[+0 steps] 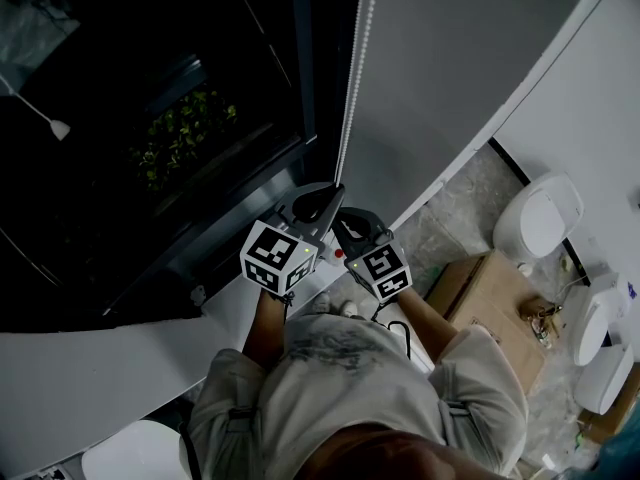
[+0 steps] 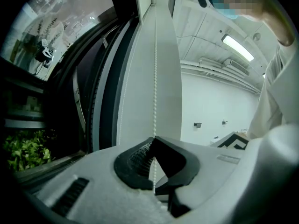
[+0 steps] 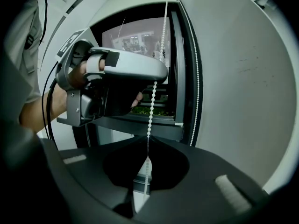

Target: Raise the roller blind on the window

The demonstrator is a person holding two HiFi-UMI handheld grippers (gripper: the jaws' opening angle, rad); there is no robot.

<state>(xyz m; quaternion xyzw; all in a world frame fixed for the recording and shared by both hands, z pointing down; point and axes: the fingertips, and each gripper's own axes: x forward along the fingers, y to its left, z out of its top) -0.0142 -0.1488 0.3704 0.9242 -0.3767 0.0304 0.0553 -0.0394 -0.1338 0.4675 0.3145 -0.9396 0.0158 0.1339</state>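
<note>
A white bead chain hangs down along the right edge of the dark window. Both grippers hold it one above the other. In the head view my left gripper is the upper one, and my right gripper sits just below it. The left gripper is shut on the chain, which runs straight up from its tips. The right gripper is shut on the same strand, with the left gripper close above it. A second strand hangs free by the frame. The blind's fabric is not in view.
A grey wall stands right of the chain. A white sill runs under the window, and green plants show outside. On the floor to the right are a cardboard box and white toilet bowls.
</note>
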